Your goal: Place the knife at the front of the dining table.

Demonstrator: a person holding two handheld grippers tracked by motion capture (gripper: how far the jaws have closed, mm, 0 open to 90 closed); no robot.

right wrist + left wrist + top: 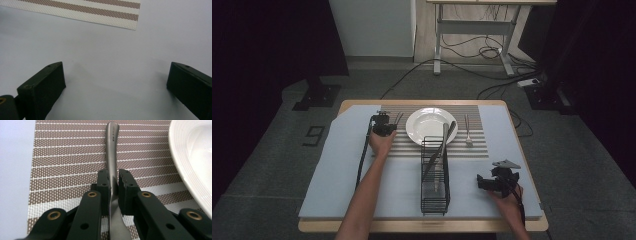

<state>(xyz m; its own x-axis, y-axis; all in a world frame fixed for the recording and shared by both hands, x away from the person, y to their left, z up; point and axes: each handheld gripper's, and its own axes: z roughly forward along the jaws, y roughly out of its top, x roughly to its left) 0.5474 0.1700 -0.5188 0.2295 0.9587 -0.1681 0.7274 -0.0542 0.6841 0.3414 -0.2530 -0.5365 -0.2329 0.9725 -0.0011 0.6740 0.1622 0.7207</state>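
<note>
We have the left tool (113, 185) pinched shut on the neck of a fork (112, 157) that lies on the striped placemat (62, 170) just left of the white plate (431, 125), at the far left of the counter (337, 165), while the right tool (492, 182) rests near the right edge with its 2 jaws wide apart and nothing between them. Our grip sits on a thin, smooth stem, so we judge the fork could pivot or slip out if we lift quickly. Swinging it right, we could knock the plate rim or the wire rack (434, 175).
</note>
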